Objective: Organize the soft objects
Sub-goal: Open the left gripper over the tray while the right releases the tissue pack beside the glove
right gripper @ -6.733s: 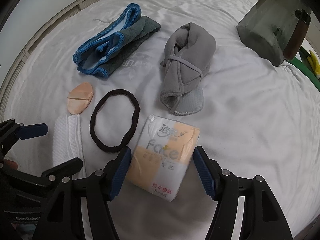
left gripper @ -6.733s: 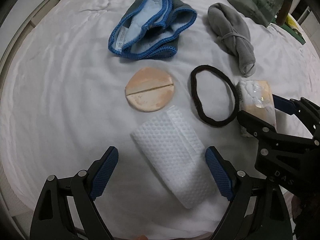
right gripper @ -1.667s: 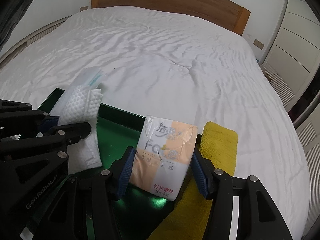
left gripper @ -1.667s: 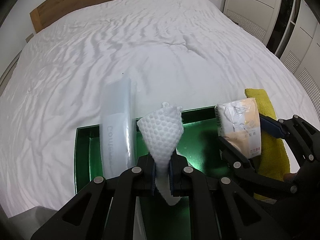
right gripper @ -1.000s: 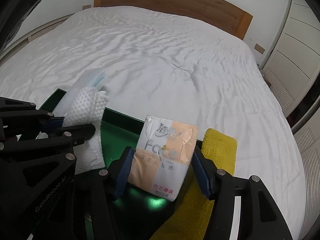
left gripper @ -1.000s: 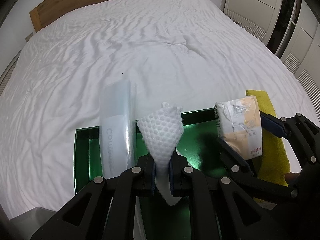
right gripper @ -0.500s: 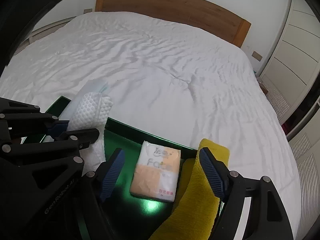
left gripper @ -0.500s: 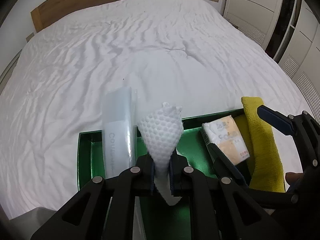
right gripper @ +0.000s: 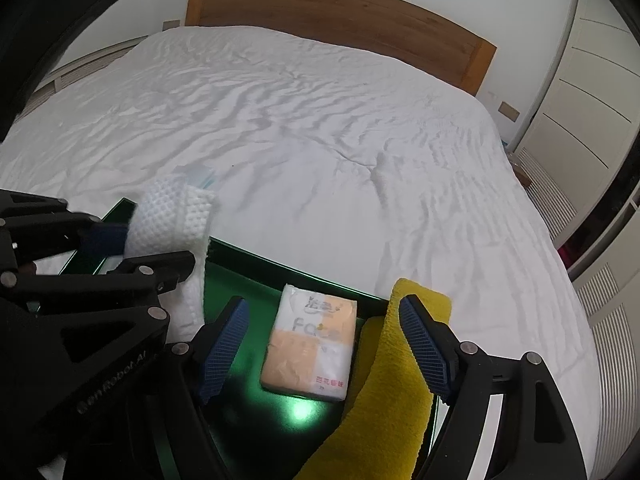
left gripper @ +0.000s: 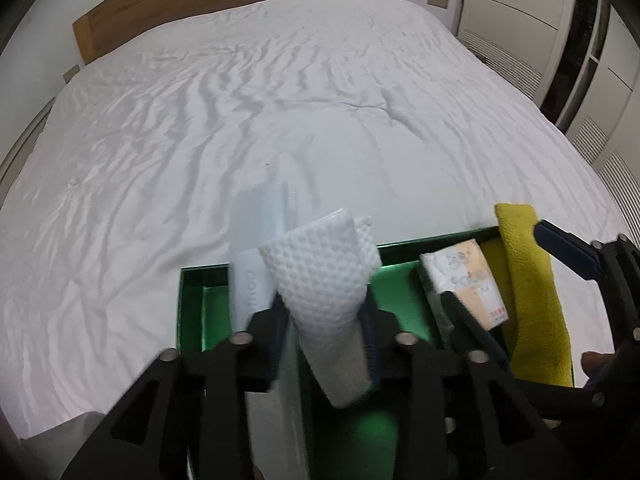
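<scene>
My left gripper [left gripper: 324, 328] holds a white dimpled cloth [left gripper: 324, 280] above a green tray [left gripper: 200, 308]; its jaws stand wider than before and the cloth still sits between them. The cloth also shows in the right wrist view [right gripper: 168, 216]. My right gripper [right gripper: 320, 344] is open and empty above a tissue pack [right gripper: 312, 348], which lies flat in the green tray [right gripper: 256, 276]. The pack also shows in the left wrist view [left gripper: 468, 280]. A yellow towel [right gripper: 396, 392] lies along the tray's right side.
A clear plastic-wrapped pack [left gripper: 260, 240] lies in the tray's left part, beside the cloth. The tray sits on a wide white bed [right gripper: 320, 120] with a wooden headboard [right gripper: 340, 12]. White wardrobe doors [right gripper: 592, 80] stand at the right.
My right gripper opened and dropped the tissue pack into the tray, then lifted a little. My left jaws have spread somewhat around the white cloth, which has loosened and widened.
</scene>
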Demonstrator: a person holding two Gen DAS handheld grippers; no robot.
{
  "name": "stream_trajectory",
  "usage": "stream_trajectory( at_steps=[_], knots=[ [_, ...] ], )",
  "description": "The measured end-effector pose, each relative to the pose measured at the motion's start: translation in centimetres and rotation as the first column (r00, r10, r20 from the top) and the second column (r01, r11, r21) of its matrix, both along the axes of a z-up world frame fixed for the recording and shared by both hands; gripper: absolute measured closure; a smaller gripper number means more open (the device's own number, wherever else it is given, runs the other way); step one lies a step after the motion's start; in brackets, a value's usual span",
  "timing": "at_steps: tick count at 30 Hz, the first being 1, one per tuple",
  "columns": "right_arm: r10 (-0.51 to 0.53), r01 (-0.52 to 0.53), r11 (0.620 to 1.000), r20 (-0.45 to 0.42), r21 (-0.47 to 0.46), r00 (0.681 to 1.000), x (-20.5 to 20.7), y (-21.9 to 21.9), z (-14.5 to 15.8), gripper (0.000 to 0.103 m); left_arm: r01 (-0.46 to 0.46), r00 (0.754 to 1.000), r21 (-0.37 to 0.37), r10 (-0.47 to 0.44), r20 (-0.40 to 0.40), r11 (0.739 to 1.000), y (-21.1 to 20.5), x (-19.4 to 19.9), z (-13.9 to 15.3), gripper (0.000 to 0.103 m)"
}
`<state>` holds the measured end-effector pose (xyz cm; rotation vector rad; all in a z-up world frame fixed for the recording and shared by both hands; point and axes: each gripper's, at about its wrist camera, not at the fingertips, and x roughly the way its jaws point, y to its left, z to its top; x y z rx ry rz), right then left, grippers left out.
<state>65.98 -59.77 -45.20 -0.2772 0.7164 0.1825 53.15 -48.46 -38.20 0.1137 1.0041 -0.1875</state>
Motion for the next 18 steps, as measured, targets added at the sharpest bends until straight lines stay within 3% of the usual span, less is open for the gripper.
stream_trajectory(
  at_steps=[3,4,5,7,18],
  knots=[
    [-0.013,0.013,1.000,0.000,0.005,1.000,0.0,-0.3,0.1,0.020,-0.016,1.000,-0.016,0.016,0.003,1.000,0.5,0.1,0.2,0.044],
    [-0.010,0.010,1.000,-0.001,0.007,1.000,0.0,-0.2,0.1,0.016,-0.020,1.000,-0.027,0.020,0.006,0.999,0.6,0.1,0.3,0.025],
    [-0.005,0.005,1.000,0.000,0.008,1.000,-0.1,-0.1,0.2,0.016,-0.024,0.999,-0.022,0.025,0.022,0.999,0.6,0.0,0.6,0.015],
    [0.004,-0.004,1.000,0.005,0.007,1.000,-0.2,0.3,0.4,0.016,-0.014,0.998,-0.005,0.015,0.053,1.000,0.1,-0.4,1.2,0.015],
    [-0.020,0.019,1.000,0.027,0.020,0.999,-1.3,0.0,1.6,0.015,-0.047,0.997,0.000,0.047,0.066,0.999,0.5,-0.5,2.5,0.015]
  ],
)
